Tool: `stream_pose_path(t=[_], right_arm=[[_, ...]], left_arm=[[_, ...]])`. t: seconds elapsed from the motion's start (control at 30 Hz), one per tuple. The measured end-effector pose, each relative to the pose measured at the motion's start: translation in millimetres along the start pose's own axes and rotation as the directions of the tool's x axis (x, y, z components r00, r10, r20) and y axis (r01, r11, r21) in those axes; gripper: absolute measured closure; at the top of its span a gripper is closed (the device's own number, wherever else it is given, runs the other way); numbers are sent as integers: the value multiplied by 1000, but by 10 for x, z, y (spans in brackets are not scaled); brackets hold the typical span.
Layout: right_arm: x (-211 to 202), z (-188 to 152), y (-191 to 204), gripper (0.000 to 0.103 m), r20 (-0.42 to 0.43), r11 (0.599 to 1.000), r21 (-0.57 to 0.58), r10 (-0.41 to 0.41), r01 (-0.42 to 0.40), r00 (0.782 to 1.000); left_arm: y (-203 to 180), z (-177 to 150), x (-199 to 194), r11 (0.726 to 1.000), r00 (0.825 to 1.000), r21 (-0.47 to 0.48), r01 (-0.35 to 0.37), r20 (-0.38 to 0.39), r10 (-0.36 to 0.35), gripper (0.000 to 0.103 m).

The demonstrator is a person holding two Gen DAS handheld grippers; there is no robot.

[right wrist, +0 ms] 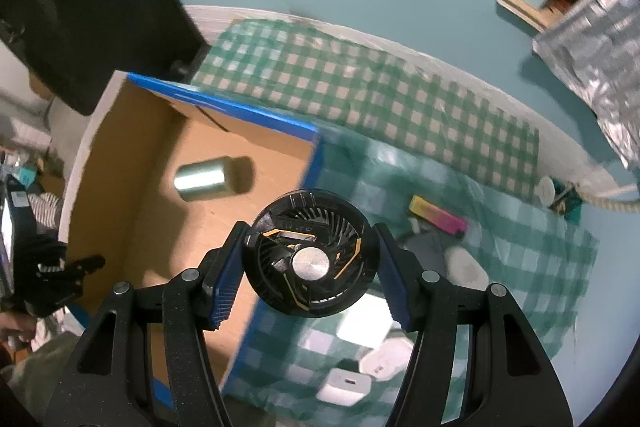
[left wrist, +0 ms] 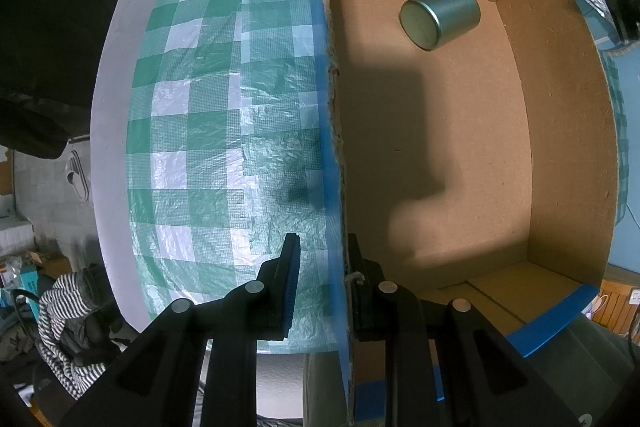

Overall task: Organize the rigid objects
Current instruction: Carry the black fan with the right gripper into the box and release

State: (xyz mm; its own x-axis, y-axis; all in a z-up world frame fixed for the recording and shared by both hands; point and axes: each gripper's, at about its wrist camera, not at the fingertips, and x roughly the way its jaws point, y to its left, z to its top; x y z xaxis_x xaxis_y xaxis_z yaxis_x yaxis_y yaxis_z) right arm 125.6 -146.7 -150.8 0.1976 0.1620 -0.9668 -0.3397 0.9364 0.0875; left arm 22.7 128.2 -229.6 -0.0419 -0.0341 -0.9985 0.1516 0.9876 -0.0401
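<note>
An open cardboard box (left wrist: pixel 560 131) with blue tape on its rim stands on a green checked tablecloth (left wrist: pixel 208 107). A silvery green tin (left wrist: pixel 440 17) lies on its side on the box floor, and shows in the right wrist view as the tin (right wrist: pixel 204 179) inside the box (right wrist: pixel 120 155). My left gripper (left wrist: pixel 324 259) points straight down and is shut on the box's side wall, one finger on each side. My right gripper (right wrist: pixel 310 267) is shut on a round black fan (right wrist: pixel 310 255) with orange trim, held in the air above the box's right wall.
On the cloth right of the box lie white charger blocks (right wrist: pixel 346 387), a white oval piece (right wrist: pixel 466 267), a dark grey item (right wrist: pixel 424 247) and a pink and yellow bar (right wrist: pixel 438 217). A crinkled foil bag (right wrist: pixel 592 67) hangs at the far right. Clutter lies on the floor to the left.
</note>
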Motion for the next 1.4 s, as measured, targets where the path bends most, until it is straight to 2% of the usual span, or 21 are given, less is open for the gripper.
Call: stream_pose_path(t=[0.47, 1.07, 1.4], right_arm=[[279, 283, 483, 41, -18, 991, -130, 4, -6, 1000], [656, 316, 507, 41, -76, 989, -142, -41, 29, 996], [668, 322, 537, 41, -66, 988, -151, -48, 37, 997]], left_arm=[[-16, -18, -3, 1000, 1000, 7, 0, 4, 0, 82], [-29, -28, -13, 1000, 1000, 15, 5, 4, -5, 82], [-23, -23, -16, 1000, 1000, 13, 5, -3, -4, 82]])
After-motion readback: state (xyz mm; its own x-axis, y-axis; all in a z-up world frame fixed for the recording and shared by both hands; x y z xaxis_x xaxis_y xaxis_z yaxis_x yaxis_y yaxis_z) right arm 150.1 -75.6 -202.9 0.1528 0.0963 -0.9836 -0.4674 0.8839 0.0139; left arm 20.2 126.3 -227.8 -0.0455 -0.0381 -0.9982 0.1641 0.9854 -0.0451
